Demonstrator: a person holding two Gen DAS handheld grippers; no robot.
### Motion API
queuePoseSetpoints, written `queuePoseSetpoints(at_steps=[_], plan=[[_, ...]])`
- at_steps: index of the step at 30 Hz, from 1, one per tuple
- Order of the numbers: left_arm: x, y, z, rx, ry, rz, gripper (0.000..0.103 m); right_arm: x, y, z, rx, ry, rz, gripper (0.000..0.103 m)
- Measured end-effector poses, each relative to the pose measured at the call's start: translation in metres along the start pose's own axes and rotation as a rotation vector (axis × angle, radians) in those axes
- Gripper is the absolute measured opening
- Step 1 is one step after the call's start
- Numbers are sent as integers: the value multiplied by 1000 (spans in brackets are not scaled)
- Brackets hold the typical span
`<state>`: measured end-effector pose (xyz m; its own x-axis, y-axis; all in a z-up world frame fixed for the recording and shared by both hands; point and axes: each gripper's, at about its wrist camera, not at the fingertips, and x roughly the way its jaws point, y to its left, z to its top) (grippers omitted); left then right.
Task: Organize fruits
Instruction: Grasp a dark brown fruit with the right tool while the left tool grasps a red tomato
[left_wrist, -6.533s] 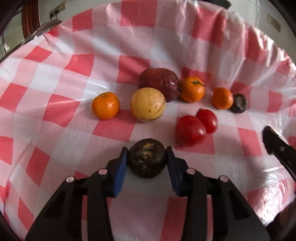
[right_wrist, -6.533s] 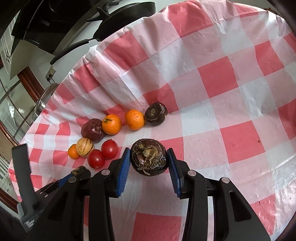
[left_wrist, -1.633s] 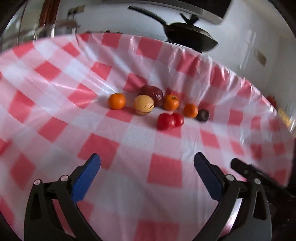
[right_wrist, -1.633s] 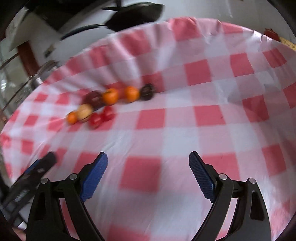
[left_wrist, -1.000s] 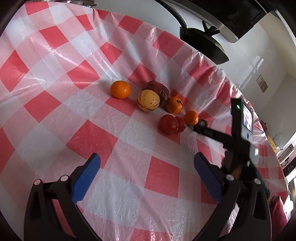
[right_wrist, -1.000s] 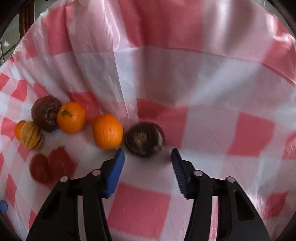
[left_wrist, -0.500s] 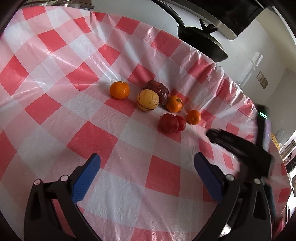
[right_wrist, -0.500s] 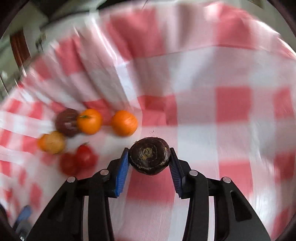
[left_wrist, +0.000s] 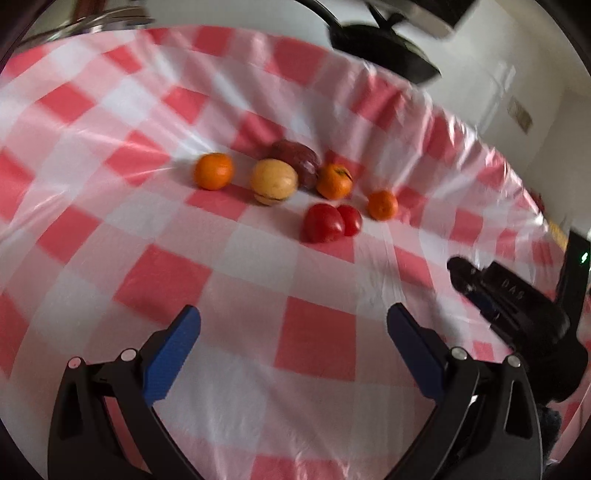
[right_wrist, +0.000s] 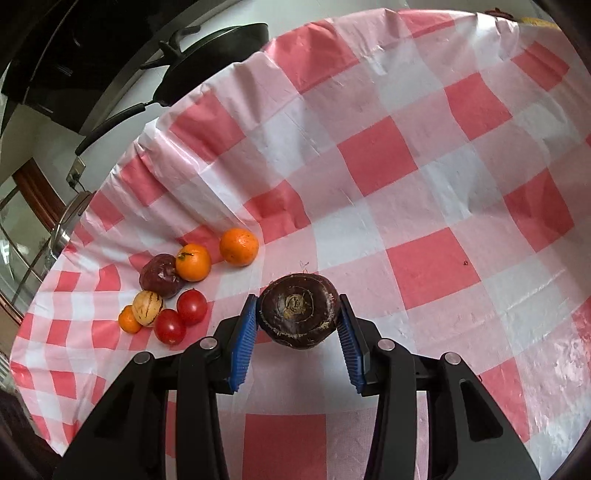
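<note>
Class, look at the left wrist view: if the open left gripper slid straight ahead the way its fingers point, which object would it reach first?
Probably the two red tomatoes, the nearest fruit ahead of the left gripper. Only bare checked tablecloth lies before them. Depth is unclear in this blurred fisheye view.

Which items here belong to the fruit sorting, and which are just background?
Job: dark round fruit clamped in right tool; three oranges, two tomatoes, yellow striped fruit, purple fruit; open left tool.
Background: frying pan, checked tablecloth.
</note>
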<state>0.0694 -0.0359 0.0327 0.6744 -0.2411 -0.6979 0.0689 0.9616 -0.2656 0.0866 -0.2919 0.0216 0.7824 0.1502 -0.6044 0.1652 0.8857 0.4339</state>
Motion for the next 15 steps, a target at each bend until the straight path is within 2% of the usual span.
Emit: queuePoseSetpoints(at_steps=[5, 6, 7, 10, 12, 14, 15], plan=[[43, -39, 27, 232, 41, 137, 101, -5, -4, 1, 13, -4, 4, 42], [53, -44, 32, 267, 54, 158, 96, -5, -4, 1, 12, -4, 3, 42], [63, -48, 37, 298, 74, 165, 86, -6, -4, 0, 13, -5, 3, 42], [85, -53, 47, 346, 114, 198, 77, -5, -3, 1, 17, -6, 3, 42], [93, -54, 53, 348, 125, 185, 71, -5, -3, 1, 19, -6, 2, 42], [97, -55, 56, 353, 121, 173, 57, -5, -3, 1, 20, -7, 3, 42], [96, -54, 57, 348, 121, 151, 38, -4, -3, 0, 21, -7, 4, 43]])
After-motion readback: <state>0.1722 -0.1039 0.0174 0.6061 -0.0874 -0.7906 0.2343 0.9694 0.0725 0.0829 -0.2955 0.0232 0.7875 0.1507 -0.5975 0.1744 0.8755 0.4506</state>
